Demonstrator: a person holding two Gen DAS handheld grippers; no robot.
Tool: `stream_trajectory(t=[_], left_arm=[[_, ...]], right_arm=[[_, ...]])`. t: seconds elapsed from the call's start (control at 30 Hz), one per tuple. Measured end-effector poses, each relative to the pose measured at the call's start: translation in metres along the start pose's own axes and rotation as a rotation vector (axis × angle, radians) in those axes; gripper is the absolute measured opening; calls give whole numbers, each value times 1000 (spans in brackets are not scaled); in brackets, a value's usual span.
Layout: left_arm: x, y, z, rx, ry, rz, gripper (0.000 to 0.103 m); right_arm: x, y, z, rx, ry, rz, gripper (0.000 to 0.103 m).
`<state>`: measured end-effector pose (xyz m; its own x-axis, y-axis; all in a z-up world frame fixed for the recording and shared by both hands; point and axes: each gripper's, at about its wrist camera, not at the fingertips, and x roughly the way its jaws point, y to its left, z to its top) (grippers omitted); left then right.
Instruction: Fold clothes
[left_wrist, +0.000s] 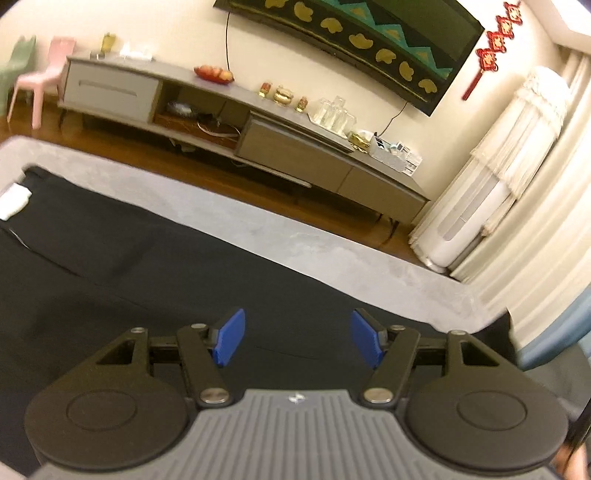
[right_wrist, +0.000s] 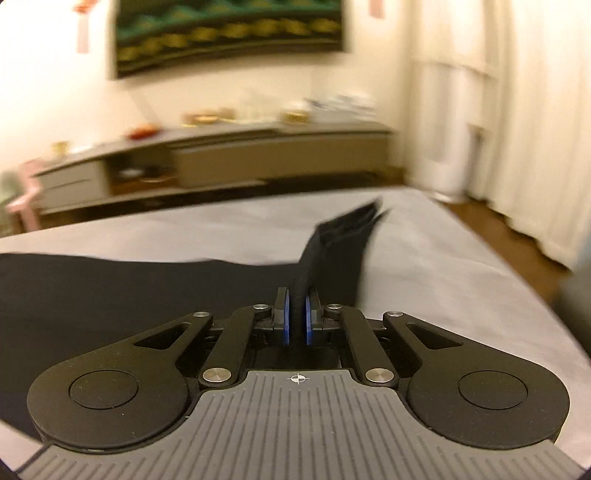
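Up close, right gripper (right_wrist: 296, 317) with blue fingers (right_wrist: 285, 319) pinching a raised fold of the black garment (right_wrist: 110, 288), left gripper (left_wrist: 297, 338) fingers spread and empty above the same garment (left_wrist: 110, 266), spread flat on a grey bed (left_wrist: 295, 236).

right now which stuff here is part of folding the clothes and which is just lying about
Part of the job:
- black garment
- right tongs, shut on it
- left tongs, open
- grey surface

Just lying about:
- fruit plate
- glasses
- pink chair
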<state>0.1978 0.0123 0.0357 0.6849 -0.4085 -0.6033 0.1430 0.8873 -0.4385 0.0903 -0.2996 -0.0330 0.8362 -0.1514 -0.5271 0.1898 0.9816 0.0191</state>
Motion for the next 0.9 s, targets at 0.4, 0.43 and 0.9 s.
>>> stream_trajectory(t=[0.4,0.43,0.9], left_arm=[[42,-42,-36,142,118,-23,65],[46,-47,-40,124,132,-53,66],[165,-124,-99,66,235,-170,74]], right_arm=[[-1,37,-18,-26,99,140,48],[-1,29,-17,2,106,130,48],[-5,0,-20,76,174,141,60]])
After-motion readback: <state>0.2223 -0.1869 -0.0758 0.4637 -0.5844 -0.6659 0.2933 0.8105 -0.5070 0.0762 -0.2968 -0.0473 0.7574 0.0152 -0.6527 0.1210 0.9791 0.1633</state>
